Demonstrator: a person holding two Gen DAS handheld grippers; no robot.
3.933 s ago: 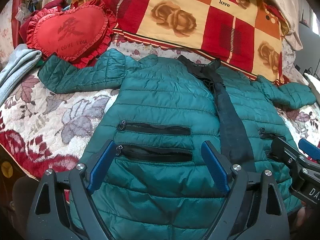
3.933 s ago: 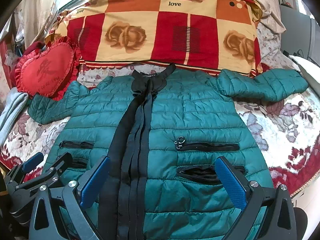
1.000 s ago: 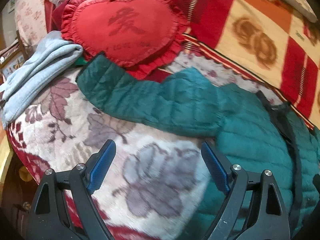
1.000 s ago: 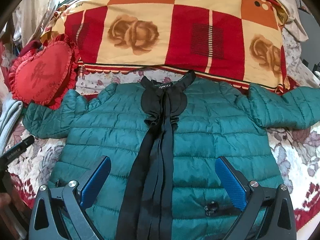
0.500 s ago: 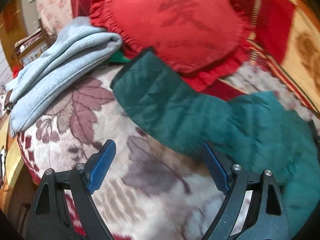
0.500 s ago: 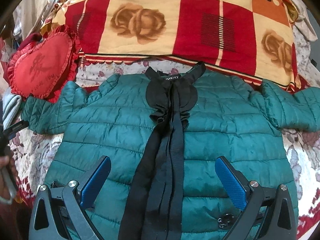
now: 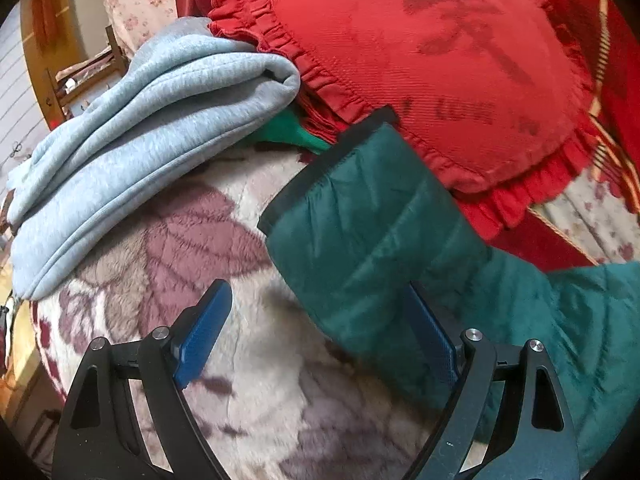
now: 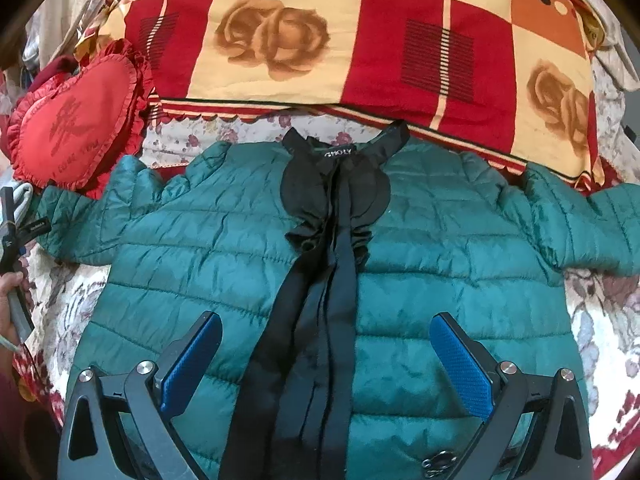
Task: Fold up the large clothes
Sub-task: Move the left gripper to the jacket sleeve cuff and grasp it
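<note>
A dark green quilted jacket (image 8: 240,264) lies front-up and spread flat on the bed, with a black collar and black front band (image 8: 320,300). Its left sleeve (image 7: 380,232) ends in a black-edged cuff (image 7: 320,168) that rests against the red cushion. My left gripper (image 7: 320,340) is open and empty, just short of that cuff, with its right finger (image 7: 432,340) at the sleeve. It shows at the left edge of the right wrist view (image 8: 12,220). My right gripper (image 8: 326,364) is open and empty above the jacket's chest.
A red heart-shaped frilled cushion (image 7: 440,60) lies behind the cuff. A folded light-grey garment (image 7: 140,128) lies left of it. The floral bedspread (image 7: 200,380) is under the gripper. A red and cream checked blanket (image 8: 360,40) lies beyond the collar. The right sleeve (image 8: 592,220) stretches right.
My left gripper has swung left from the jacket's hem out along the left sleeve and closed in on the cuff. My right gripper has moved up from the hem over the chest.
</note>
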